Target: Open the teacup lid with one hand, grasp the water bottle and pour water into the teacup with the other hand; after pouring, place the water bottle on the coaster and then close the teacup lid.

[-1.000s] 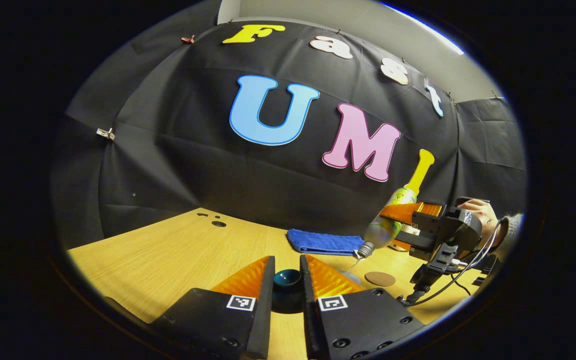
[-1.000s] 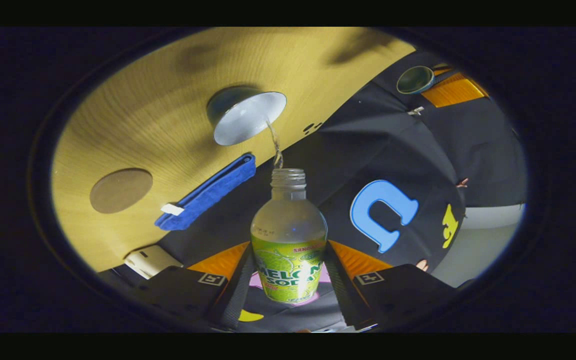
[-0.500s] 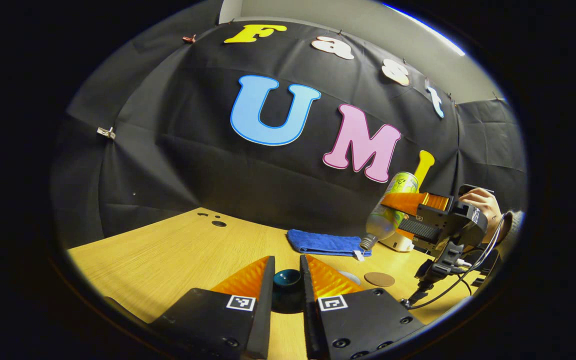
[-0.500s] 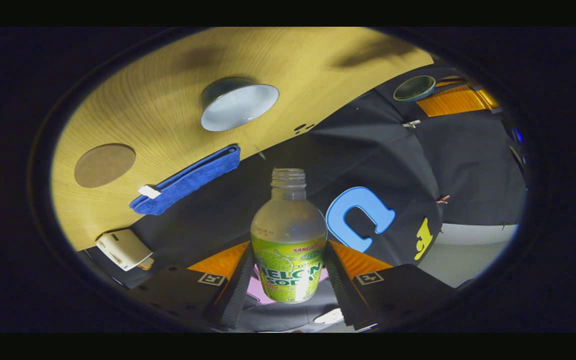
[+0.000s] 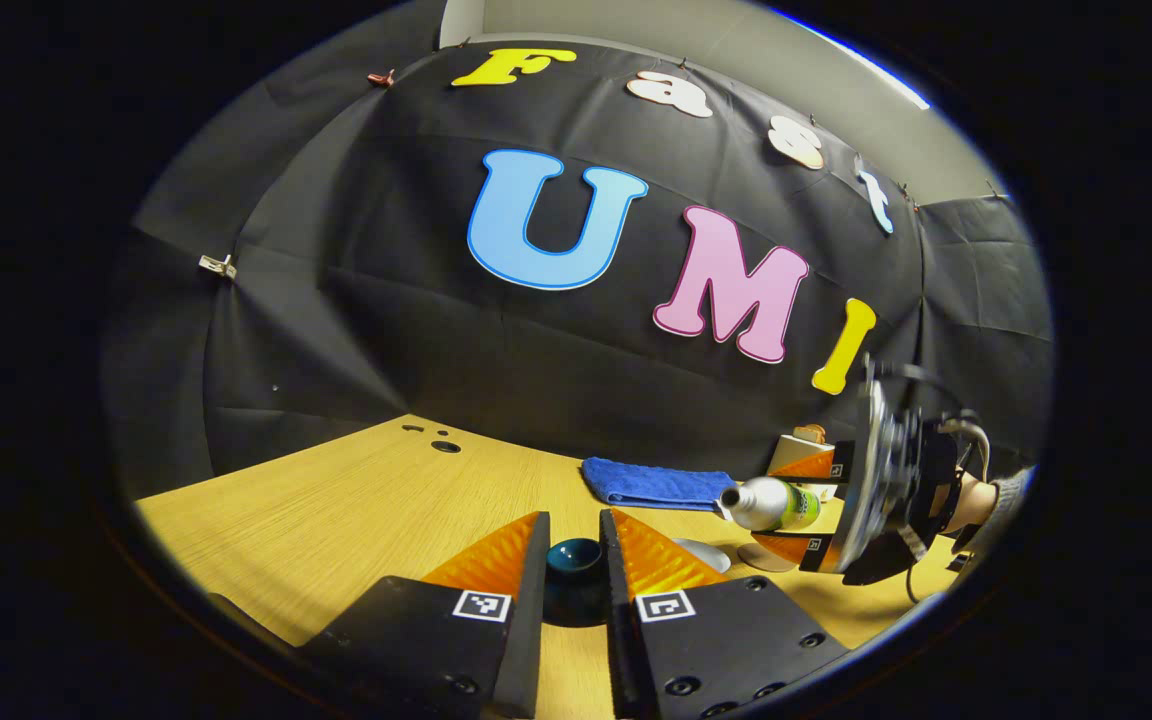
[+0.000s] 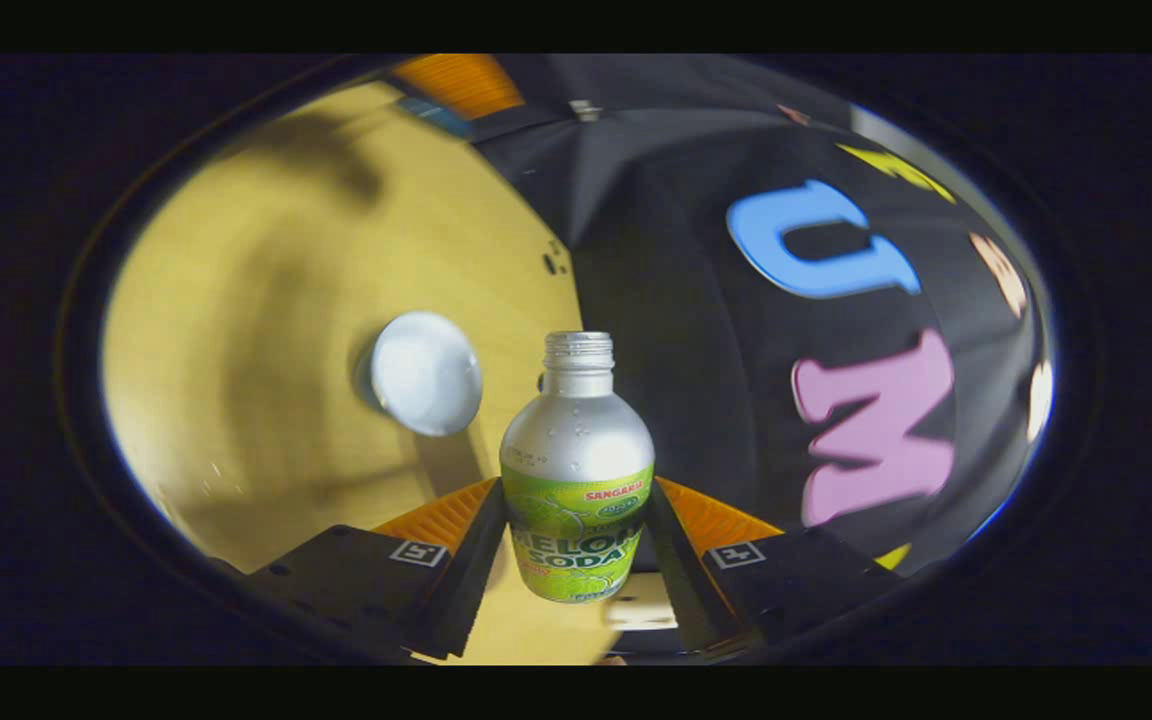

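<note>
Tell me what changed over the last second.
The stream from the bottle into the cup has stopped. The right gripper, still shut on the bottle, swung it from neck-down above the cup to roughly level and lower, near the table. The left gripper stayed put, still clamping the lid. The cloth did not move.

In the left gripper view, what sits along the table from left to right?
teacup lid held in the left gripper → blue cloth → water bottle → right gripper
</note>
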